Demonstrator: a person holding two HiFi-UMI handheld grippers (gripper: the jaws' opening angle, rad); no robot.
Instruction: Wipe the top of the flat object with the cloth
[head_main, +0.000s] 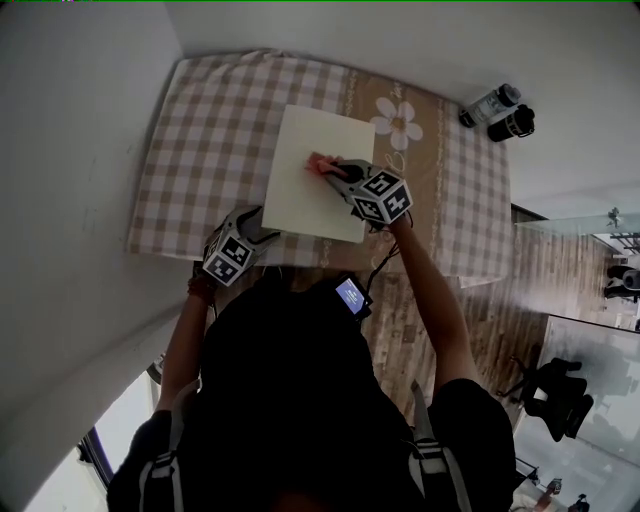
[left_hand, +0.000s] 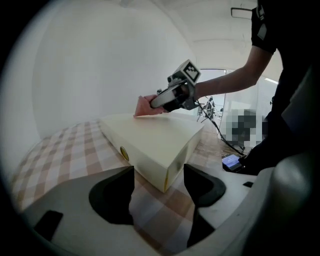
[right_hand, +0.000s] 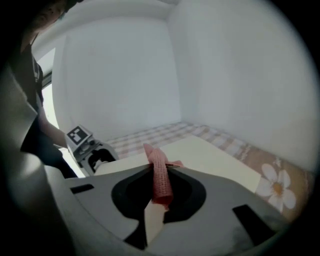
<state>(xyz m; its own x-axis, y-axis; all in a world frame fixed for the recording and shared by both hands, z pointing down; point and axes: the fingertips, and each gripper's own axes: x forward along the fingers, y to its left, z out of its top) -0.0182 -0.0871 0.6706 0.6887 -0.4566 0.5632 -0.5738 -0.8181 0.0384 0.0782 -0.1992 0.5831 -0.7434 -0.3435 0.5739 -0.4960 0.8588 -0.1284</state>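
Two grippers are over a checked surface (head_main: 200, 130) that carries a cream flat box (head_main: 310, 205), which lies near the middle of the surface. The right gripper (head_main: 337, 172) reaches across the box from 5 o'clock in the head view, and its fingers are closed on a pink cloth (head_main: 320, 163); in the right gripper view the cloth is a knitted strip pinched upright between them, and its free end rests on the box top near the middle of the lid. The left gripper (left_hand: 159, 182) sits at the box's 7 o'clock corner; its fingers are spread wide and hold nothing, and the near corner of the box stands just ahead of the gap between them. Whether either finger touches the box wall is hard to settle from these angles, though they look just apart. A white flower print (head_main: 398, 122) marks the surface at 2 o'clock of the box; two dark containers (head_main: 497, 108) lie off the surface, further out at 2 o'clock, beyond its far corner.
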